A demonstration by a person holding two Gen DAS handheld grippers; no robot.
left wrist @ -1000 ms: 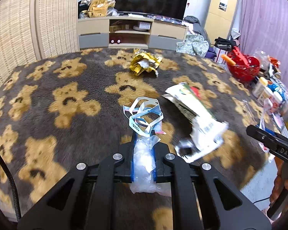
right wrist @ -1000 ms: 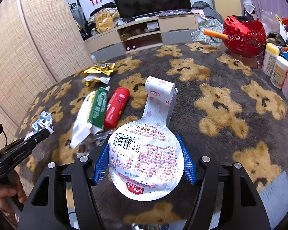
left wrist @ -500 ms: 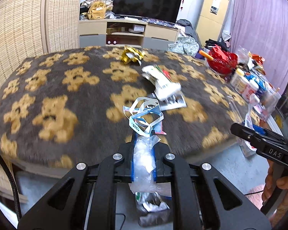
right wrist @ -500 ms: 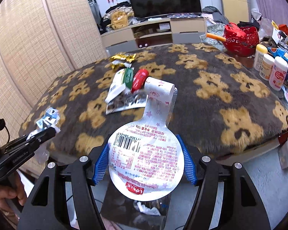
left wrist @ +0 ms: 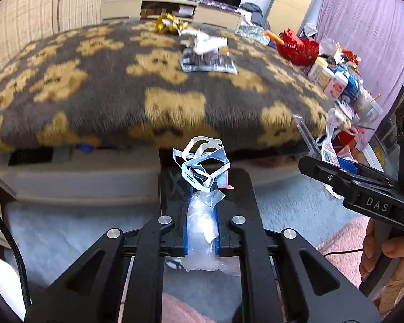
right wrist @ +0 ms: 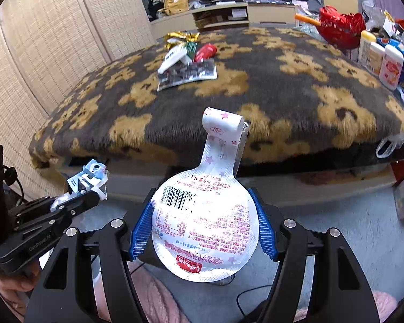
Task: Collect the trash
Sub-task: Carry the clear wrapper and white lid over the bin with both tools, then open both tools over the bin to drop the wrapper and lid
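My left gripper (left wrist: 202, 207) is shut on a crumpled clear plastic wrapper (left wrist: 202, 223) tangled with blue-and-white paper strips (left wrist: 202, 164); it hangs below the bed's front edge, over the floor. It also shows in the right wrist view (right wrist: 86, 191). My right gripper (right wrist: 202, 223) is shut on a round white peel-off lid with a barcode (right wrist: 204, 226), its tab curled up; it also shows in the left wrist view (left wrist: 334, 161). More trash lies on the bear-patterned blanket (right wrist: 269, 86): a silver packet (right wrist: 187, 75), a white-green wrapper (right wrist: 175, 55), a red wrapper (right wrist: 206, 51), a gold foil wrapper (right wrist: 179, 37).
A dark container (left wrist: 172, 185) stands on the floor under the left gripper. Bottles (right wrist: 382, 62) and a red basket (right wrist: 339, 25) crowd the bed's right side. A TV cabinet (right wrist: 220, 13) stands behind. A woven screen (right wrist: 40, 53) is at left. Pink fabric (right wrist: 159, 304) lies below.
Both grippers have pulled back and down off the bed with their trash still held. The blanket and the remaining trash now lie farther away and higher in view.
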